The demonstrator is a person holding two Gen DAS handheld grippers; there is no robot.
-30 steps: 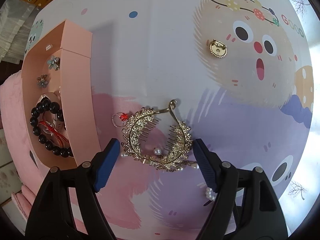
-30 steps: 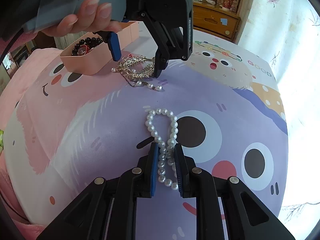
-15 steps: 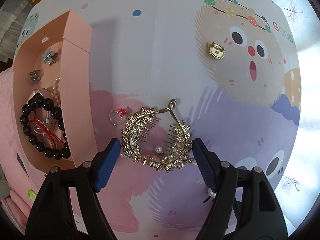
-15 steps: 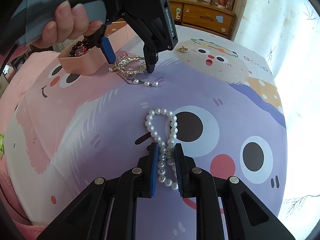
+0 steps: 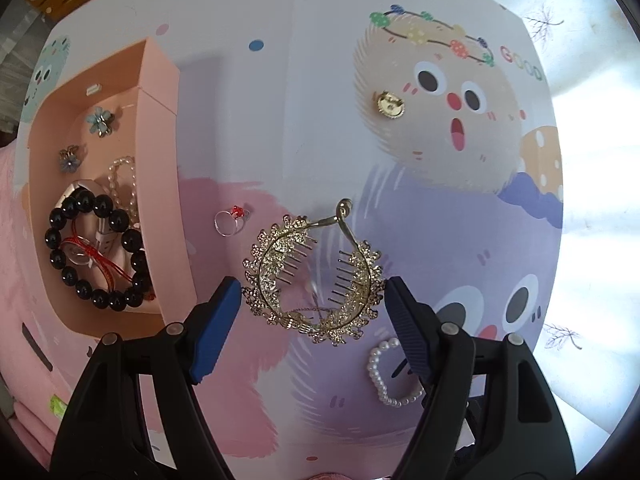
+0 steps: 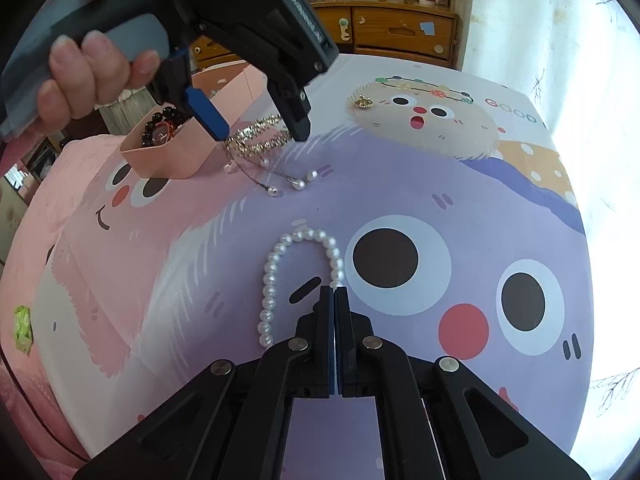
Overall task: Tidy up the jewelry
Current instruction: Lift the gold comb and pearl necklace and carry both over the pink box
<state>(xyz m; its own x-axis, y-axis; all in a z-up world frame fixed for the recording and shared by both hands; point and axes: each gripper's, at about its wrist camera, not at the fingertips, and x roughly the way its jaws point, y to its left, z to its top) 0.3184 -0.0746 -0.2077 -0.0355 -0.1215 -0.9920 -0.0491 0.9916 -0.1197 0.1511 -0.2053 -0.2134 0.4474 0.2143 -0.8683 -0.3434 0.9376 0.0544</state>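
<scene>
A gold rhinestone hair comb [image 5: 314, 280] with pearl dangles lies on the cartoon tablecloth. My left gripper [image 5: 313, 300] is open, its blue pads [image 5: 218, 320] on either side of the comb, touching or nearly touching it; it also shows in the right wrist view [image 6: 260, 128]. A pink jewelry box [image 5: 168, 200] to the left holds a black bead bracelet [image 5: 96, 256], flower earrings and a thin chain. My right gripper [image 6: 333, 300] is shut on the white pearl bracelet [image 6: 276, 276], which lies on the cloth.
A small ring with a red stone [image 5: 230, 220] lies between the box and the comb. A gold brooch [image 5: 390, 106] lies farther away on the cloth. A wooden dresser [image 6: 400, 32] stands behind the table.
My right gripper has closed on the pearl bracelet. My left gripper has pulled up and back a little, with the comb still between its open pads.
</scene>
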